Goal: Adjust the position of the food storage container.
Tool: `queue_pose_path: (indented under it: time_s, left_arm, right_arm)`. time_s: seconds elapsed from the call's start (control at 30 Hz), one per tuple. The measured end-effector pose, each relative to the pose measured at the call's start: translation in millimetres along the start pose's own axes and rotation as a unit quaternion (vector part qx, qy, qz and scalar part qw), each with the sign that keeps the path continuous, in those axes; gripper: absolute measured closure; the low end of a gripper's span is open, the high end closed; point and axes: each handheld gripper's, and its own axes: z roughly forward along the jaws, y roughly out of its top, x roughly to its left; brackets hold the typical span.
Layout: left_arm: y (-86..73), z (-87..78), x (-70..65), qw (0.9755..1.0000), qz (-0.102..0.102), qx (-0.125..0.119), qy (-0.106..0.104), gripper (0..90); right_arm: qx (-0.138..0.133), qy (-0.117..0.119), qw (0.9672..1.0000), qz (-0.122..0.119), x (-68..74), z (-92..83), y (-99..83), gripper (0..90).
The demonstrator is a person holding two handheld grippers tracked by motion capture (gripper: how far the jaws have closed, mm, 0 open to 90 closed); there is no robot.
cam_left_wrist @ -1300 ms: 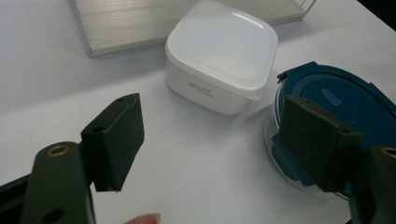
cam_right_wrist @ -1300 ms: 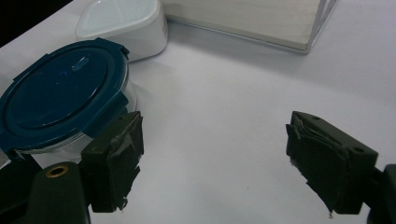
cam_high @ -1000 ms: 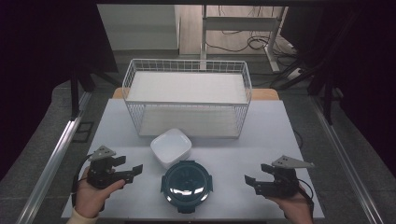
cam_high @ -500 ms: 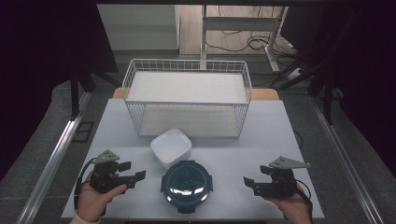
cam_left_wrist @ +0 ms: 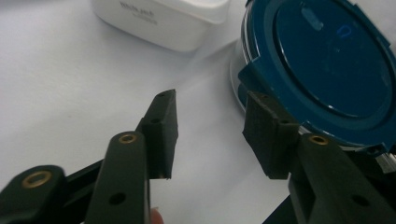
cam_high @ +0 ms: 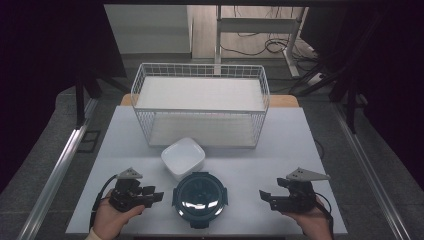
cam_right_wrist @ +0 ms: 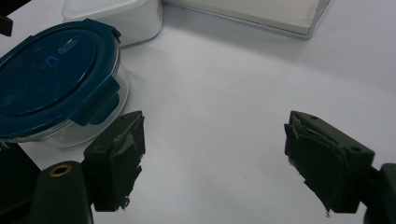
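Basically, both grippers flanking the blue-lidded container point(cam_high: 200, 194)

Left gripper point(cam_high: 156, 195) jaws have been narrowing, nothing between them; right gripper point(cam_high: 265, 198) is sitting released, grasping nothing.

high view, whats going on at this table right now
A person sits at a white table with a two-jaw gripper in each hand. Between the grippers stands a round glass container with a dark blue clip lid, a white square bowl just behind it and a white wire basket farther back. The left gripper sits close beside the container's side clip, its jaws having just been closing with nothing between them. The right gripper rests open on the other side, apart from the container.
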Motion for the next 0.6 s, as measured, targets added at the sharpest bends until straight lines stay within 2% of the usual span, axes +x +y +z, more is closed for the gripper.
queue_pose_path:
  time_s: [0.17, 0.43, 0.6]
  left_arm:
    - [-1.0, 10.1, -2.9, 0.9999, 0.002, 0.016, -0.003, 58.0]
    - [-0.5, 20.9, -6.5, 0.9995, 0.007, 0.026, -0.017, 78.9]
    - [0.3, 26.7, -7.1, 0.9993, 0.006, 0.027, -0.025, 85.5]
  right_arm:
    - [0.005, 0.0, 1.0, 0.0, 0.2, 3.3, -1.1, 19.8]
    - [0.01, 0.003, 0.9999, -0.004, 2.9, 7.2, -1.4, 19.8]
    - [0.014, 0.003, 0.9999, -0.005, 3.7, 9.2, -1.9, 19.8]
